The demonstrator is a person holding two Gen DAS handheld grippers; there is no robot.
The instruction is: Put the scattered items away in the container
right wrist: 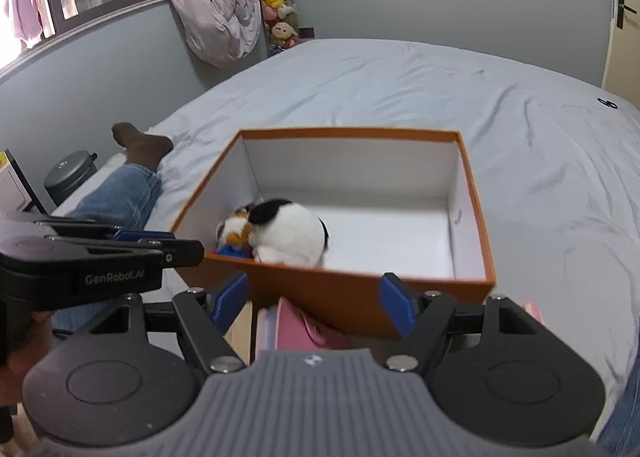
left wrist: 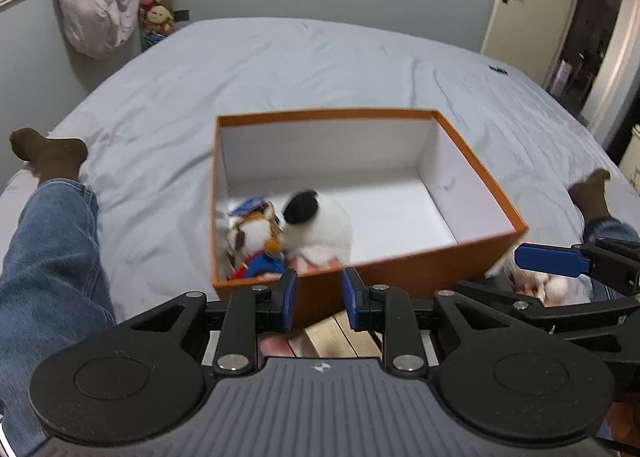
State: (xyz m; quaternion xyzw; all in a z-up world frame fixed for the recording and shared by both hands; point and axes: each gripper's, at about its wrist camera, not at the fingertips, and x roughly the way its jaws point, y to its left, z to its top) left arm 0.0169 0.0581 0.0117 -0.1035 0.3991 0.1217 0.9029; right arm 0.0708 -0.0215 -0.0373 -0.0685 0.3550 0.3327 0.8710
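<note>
Just below and between the spread fingers of the right gripper lies a pink pouch, with a pale wooden block under the left finger; the jaws stand wide apart and hold nothing. The left gripper has its fingers parted by a narrow gap, also empty, and the same wooden block shows beneath them, close against the near wall of the orange box.

Two items already sit in the box, straight ahead of the left gripper's fingers in the near left corner: a white plush with a black patch and, touching it on its left, a tiger-striped plush in blue. The task looks partly done. At least the pouch and block remain outside, and a white fluffy toy lies beyond the right gripper's finger, beside the box's right corner.

The box's right half is bare white floor, so room remains. Its near wall rises just ahead of both sets of fingers; anything picked up probably has to be lifted over that rim. The bed sheet beyond the box lies open, with the person's legs at either side.
</note>
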